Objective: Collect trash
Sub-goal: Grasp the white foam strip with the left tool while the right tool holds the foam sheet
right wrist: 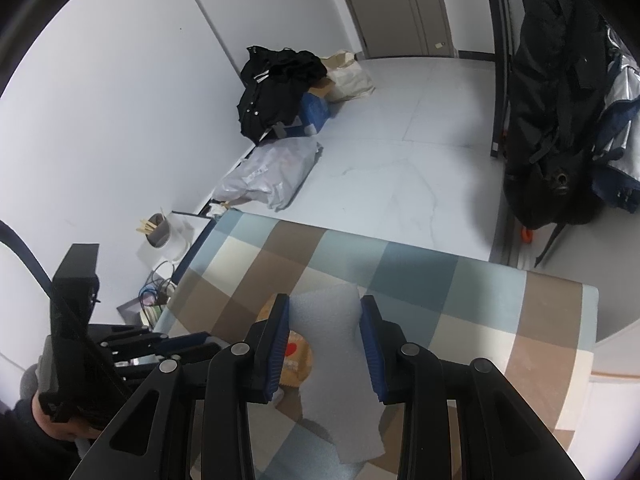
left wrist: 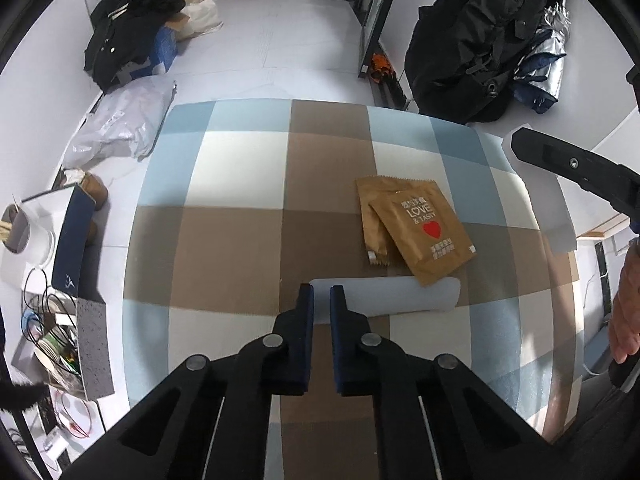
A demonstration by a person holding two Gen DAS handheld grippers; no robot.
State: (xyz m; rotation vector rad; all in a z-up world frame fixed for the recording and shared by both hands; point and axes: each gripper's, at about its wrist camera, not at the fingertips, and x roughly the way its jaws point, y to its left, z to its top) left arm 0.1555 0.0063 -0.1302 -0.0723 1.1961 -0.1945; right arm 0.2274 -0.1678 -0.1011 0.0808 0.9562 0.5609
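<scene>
A low table under a checkered cloth carries two brown snack wrappers, one with a red heart, also in the right wrist view. A flat white foam strip lies just in front of them. My left gripper points steeply down, shut on the strip's left end, which shows white between the fingers. My right gripper hovers over the table, shut on a crumpled white foam sheet that hangs below its blue pads. In the left wrist view, that gripper is at the right edge.
On the floor to the left of the table are a white cup of wooden sticks, a box of cables and a grey plastic bag. Black clothing lies farther back. A black backpack leans at the right. A person's hand is at the right edge.
</scene>
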